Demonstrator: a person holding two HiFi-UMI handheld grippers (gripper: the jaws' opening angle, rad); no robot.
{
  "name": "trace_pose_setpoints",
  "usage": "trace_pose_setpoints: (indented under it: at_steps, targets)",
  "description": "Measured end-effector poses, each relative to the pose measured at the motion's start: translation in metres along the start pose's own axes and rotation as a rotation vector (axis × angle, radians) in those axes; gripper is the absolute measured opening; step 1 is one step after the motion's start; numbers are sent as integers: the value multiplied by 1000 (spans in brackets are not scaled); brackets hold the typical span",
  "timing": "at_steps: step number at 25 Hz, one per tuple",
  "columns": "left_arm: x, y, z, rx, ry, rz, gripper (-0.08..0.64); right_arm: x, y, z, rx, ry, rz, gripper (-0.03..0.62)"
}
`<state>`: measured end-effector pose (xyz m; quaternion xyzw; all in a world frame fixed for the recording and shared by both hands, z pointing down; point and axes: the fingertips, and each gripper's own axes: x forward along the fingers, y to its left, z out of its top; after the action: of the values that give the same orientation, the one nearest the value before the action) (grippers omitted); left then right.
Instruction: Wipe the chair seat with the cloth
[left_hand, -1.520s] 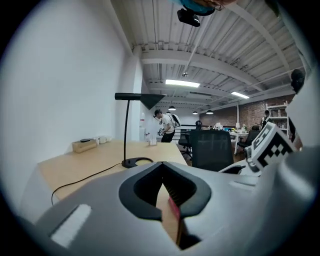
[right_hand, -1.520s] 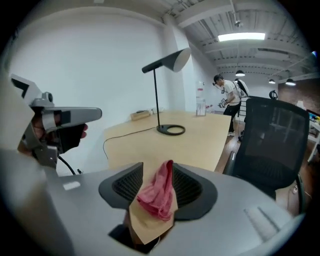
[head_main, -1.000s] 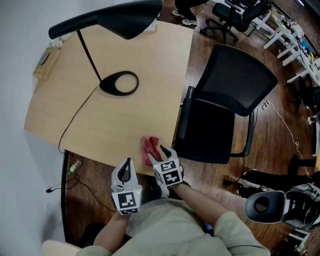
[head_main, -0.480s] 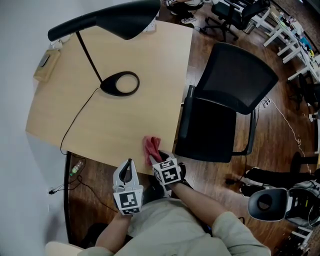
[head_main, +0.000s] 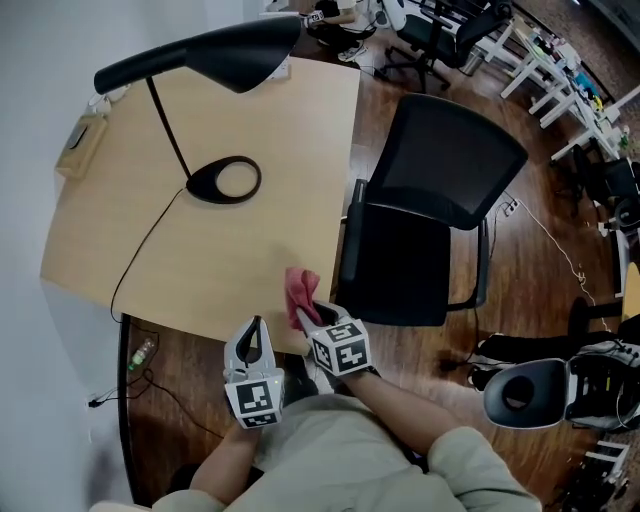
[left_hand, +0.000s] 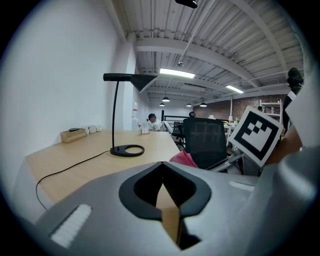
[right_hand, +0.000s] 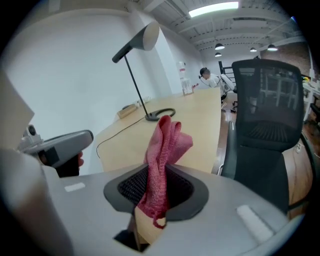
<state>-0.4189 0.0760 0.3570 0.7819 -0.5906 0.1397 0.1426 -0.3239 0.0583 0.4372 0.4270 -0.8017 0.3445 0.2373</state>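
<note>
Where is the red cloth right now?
In the head view the red cloth is at the near edge of the desk, just left of the black chair, between the closing jaws of the right claw.

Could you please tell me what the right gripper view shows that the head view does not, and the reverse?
Only the right gripper view: the right gripper's jaws closing, with the red cloth bunched upright between them. Only the head view: the chair seat seen from above, and a bottle on the floor by the desk. Both: the cloth, the lamp, the desk and the black chair.
</note>
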Motion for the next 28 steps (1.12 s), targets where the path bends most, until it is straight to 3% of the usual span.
trace_pose_setpoints:
  at_steps: [7,13,22,28]
  targets:
    - [11,-36,33,12,-74,-106,5,-60,-18,53,-17,-159,-72,87]
    - [25,-69,63,27,-133,-174,5,-103,-62,77,-1,-237,-162,87]
    - [65,-151,95,70,-174,-238,5,-132,-149,92,16,-273,-199,87]
    - [122,-214,94,88,-124,-195,5,-120,-236,90,32,-223,-158,86]
